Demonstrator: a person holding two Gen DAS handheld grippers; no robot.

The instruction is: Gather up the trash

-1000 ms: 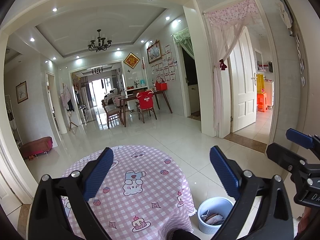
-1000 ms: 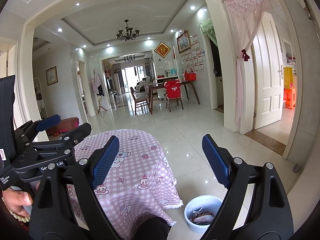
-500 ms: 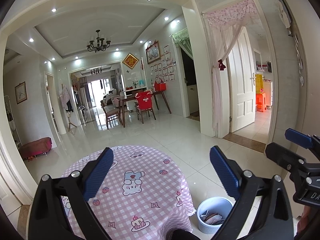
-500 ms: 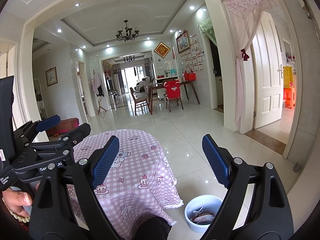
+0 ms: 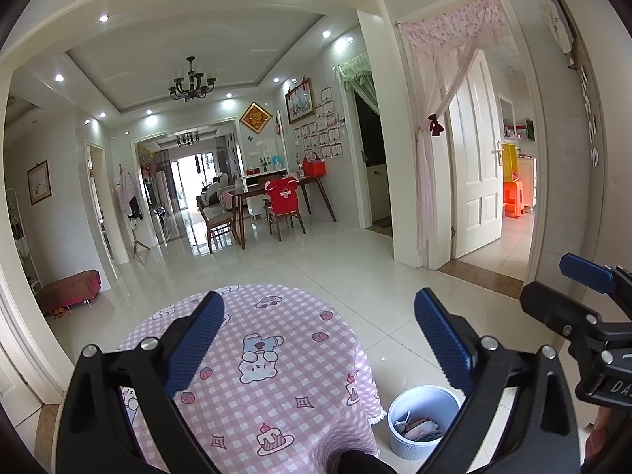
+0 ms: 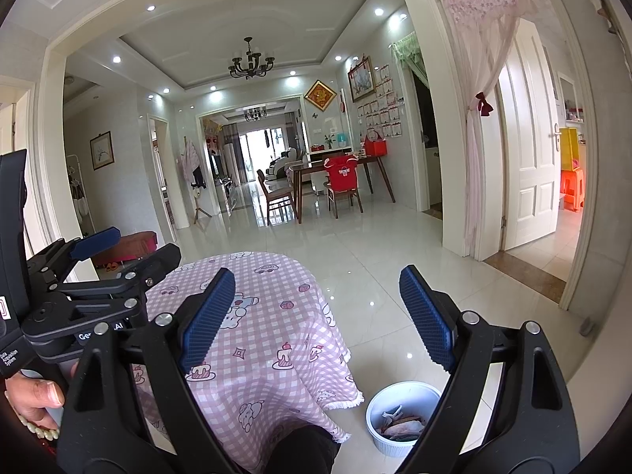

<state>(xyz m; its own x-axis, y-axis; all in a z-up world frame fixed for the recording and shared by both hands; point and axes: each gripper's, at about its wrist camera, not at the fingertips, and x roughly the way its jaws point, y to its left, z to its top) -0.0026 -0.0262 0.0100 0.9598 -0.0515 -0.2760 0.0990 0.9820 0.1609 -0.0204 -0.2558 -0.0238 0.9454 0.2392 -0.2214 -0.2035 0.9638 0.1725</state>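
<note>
Hovering above the round desk (image 5: 276, 375) with its pink checked cartoon tablecloth (image 5: 252, 403), the left tongs (image 5: 320, 345) were spread wide with nothing between their blue ribbed pads (image 5: 195, 341). The right tongs (image 6: 316, 316) were likewise spread and held nothing, their pads (image 6: 207, 314) standing well apart over the near edge of the same cloth (image 6: 268, 339). In the left wrist view, the white ribbed trash bin (image 5: 420, 420) stood on the glossy tiled floor (image 5: 355, 276) at about five o'clock, just beside the fringed hem of the cloth, with crumpled paper scraps (image 5: 416, 428) lying inside it. In the right wrist view the same bin (image 6: 399, 414) sat at about five o'clock below the right pad, near the cloth's hem, and the trash (image 6: 399, 422) inside looked like crumpled paper and wrappers. The right tongs showed at three o'clock in the left view, and the left tongs (image 6: 118, 252) at nine o'clock in the right view, with a hand (image 6: 31, 399) gripping the handle below them. Farther off, at twelve o'clock, stood a dining table (image 5: 276, 191) with wooden chairs, one draped in a red garment (image 5: 282, 195), under a black chandelier (image 5: 192, 83). A white door (image 5: 474, 158) with a pink lace curtain (image 5: 442, 91) stood at two o'clock.
</note>
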